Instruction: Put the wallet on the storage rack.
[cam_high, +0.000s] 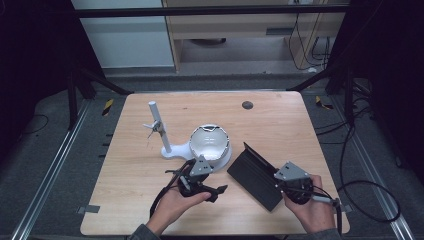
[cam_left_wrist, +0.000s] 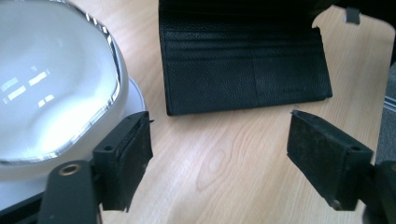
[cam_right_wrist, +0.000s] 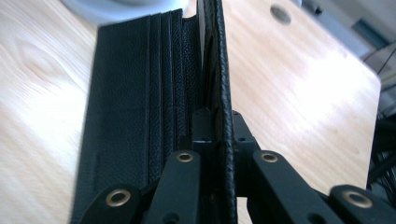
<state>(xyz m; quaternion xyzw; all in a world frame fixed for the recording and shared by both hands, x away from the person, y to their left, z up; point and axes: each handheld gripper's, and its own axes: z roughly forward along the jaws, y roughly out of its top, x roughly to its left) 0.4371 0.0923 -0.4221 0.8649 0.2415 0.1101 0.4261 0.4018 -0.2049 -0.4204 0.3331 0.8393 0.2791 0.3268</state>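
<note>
Now the right claw (cam_right_wrist: 212, 128) pinches the wallet's (cam_right_wrist: 140, 93) raised flap; the left claw (cam_left_wrist: 219, 154) gapes wide, holding nothing, above the bench (cam_left_wrist: 224, 154).

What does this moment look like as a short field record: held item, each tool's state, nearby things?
held item: black wallet, one flap lifted upright, other flap flat on the table
right tool: shut on the wallet's raised flap
left tool: open, nothing between its pads, above bare wood
nearby: white magnifier lamp beside the wallet
</note>
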